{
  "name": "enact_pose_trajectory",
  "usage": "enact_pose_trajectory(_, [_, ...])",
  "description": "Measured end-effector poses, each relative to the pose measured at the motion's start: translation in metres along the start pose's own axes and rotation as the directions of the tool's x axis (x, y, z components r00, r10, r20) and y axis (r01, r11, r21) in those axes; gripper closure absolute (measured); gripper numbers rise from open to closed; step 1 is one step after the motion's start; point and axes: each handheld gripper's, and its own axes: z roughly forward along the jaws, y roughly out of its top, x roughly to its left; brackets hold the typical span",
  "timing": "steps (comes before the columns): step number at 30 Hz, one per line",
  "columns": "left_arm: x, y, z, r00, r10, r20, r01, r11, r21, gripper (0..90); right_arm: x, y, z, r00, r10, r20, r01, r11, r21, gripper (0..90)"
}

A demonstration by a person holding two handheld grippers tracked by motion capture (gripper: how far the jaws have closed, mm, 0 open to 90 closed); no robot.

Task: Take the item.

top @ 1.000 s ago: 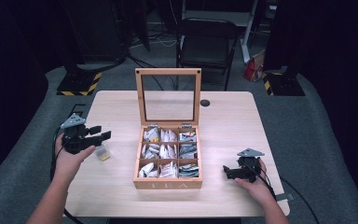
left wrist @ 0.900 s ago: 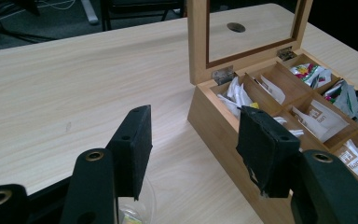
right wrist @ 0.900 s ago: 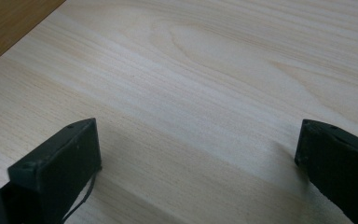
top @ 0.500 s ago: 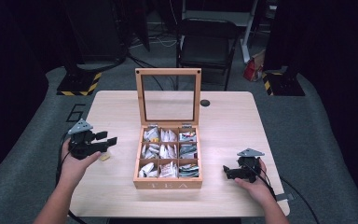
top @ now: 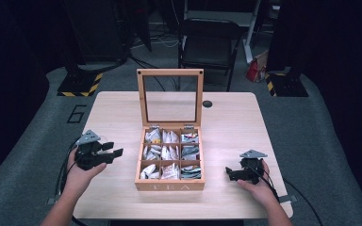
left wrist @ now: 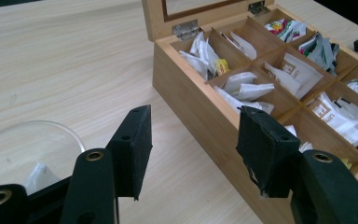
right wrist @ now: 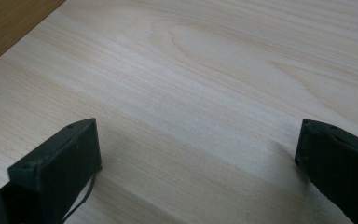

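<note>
The left gripper (top: pixel 104 153) is hovering just beside the tea box (top: pixel 169 184), on its left, with its fingers (left wrist: pixel 133 149) standing apart and nothing between them. In the left gripper view the near side wall of that tea box (left wrist: pixel 200 107) is lying right ahead, and the tea bags (left wrist: pixel 242 86) are sitting in their compartments beyond it, white sachets mostly, with a small yellow tag (left wrist: pixel 222 66) poking up in the corner cell by the hinge. The glass lid (top: pixel 170 96) is standing upright at the back, so the way in from above is open. Over on the other side the right gripper (top: pixel 233 173) is resting low on the worktop (top: pixel 226 117), well apart from the box, its fingers (right wrist: pixel 58 163) spread wide over bare wood. The job looks like picking a tea bag out of the box, and the left hand is the one lining up for it. To do it well, that gripper wants to be coming in over the wall rather than into it, tipping down into one compartment, and closing on a single sachet by its upper edge, not a bunch. A gentle lift straight up should be keeping the neighbours from dragging out with it. Something round and clear (left wrist: pixel 28 149) is lying close under the left fingers; what it is I cannot tell.
</note>
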Motion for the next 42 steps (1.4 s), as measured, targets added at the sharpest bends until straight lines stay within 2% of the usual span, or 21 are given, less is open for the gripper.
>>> enact_pose_trajectory(26, [-0.003,-0.038,0.008,0.9999,-0.015,0.008,0.015,0.9999,0.006,44.9,0.0,0.0,0.0,1.0,-0.004,0.0,0.004,1.0,-0.002,0.0])
enact_pose_trajectory(30, [-0.002,-0.044,0.01,0.9997,-0.02,0.009,0.02,0.9996,0.017,44.8,0.0,0.0,0.0,1.0,0.004,-0.003,-0.004,1.0,0.0,0.0])
enact_pose_trajectory(33, [-0.001,-0.05,0.012,0.9992,-0.04,0.001,0.04,0.9991,0.016,44.5,0.0,0.0,0.0,1.0,-0.003,0.0,0.003,1.0,-0.001,0.0])
enact_pose_trajectory(42, [0.003,-0.059,0.016,0.9992,-0.039,-0.002,0.039,0.9985,0.039,43.7,0.0,0.0,0.0,1.0,0.0,-0.002,0.0,1.0,-0.001,0.0])
